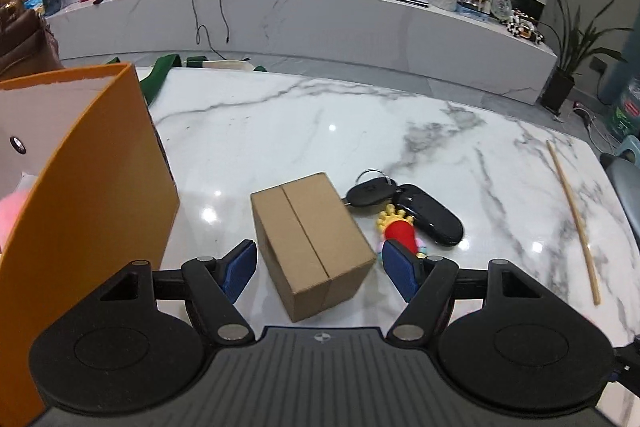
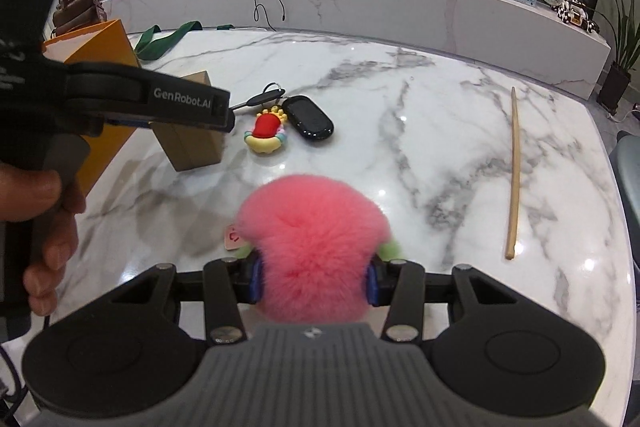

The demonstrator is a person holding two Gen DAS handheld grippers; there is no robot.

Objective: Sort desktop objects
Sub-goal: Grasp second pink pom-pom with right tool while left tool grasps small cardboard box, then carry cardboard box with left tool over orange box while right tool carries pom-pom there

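Left gripper (image 1: 318, 269) jaws wide, straddling one cardboard box (image 1: 310, 245) on the desk (image 1: 440, 131) without touching, right gripper (image 2: 314, 281) jaws clamped on one pink plush ball (image 2: 314, 247) above desk; one key bunch (image 1: 400, 207), one stick (image 1: 574, 215), one orange box (image 1: 88, 195).

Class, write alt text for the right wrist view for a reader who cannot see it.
The right gripper holds a fluffy pink toy between its fingers above a white marble table. Beyond lie a cardboard box, keys, a wooden stick and an orange box.
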